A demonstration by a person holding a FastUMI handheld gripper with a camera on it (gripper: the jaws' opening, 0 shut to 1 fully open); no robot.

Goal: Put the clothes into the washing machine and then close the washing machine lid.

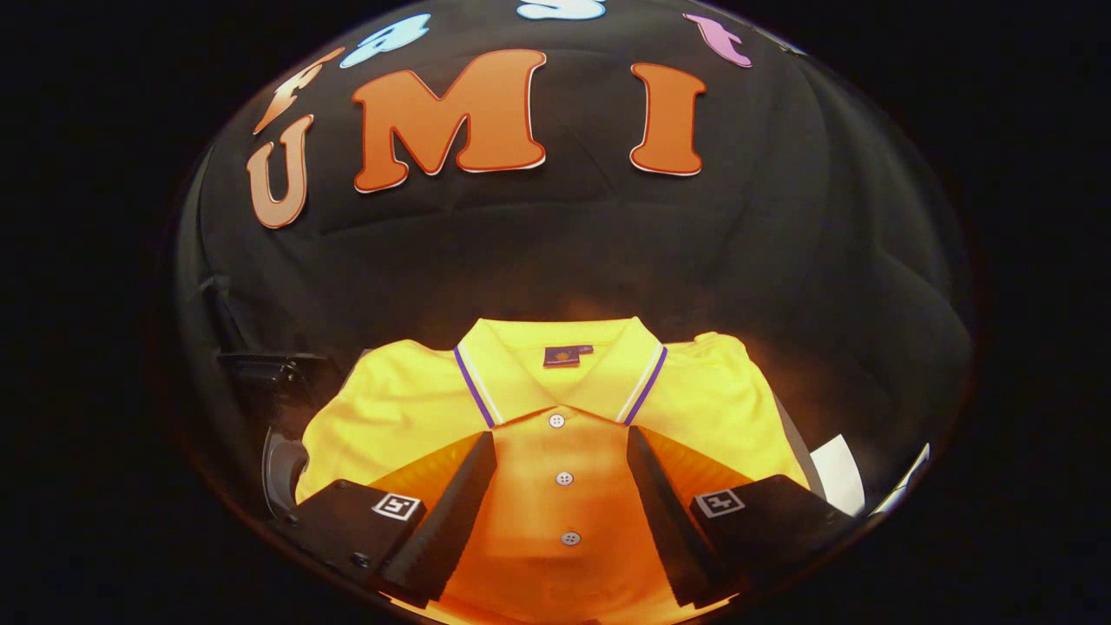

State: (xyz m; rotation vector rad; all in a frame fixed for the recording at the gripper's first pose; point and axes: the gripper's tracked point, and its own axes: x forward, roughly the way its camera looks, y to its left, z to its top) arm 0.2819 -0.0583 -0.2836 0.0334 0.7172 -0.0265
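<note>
Jaws spread above the folded shirt, grasp not yet made.

Looking along my gripper (562, 451), my jaws stand apart and hold nothing. The folded yellow polo shirt with a purple-and-white striped collar (391, 408) lies flat beneath and ahead of them, its row of pale buttons (564, 478) running up the gap between my fingers (460, 503). I judge a good pick means lowering onto the placket, pinching several layers together so the fold lifts whole rather than one loose sheet.

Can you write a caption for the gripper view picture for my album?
Open gripper hovering over a folded yellow polo shirt, fingers either side of its buttons.
</note>
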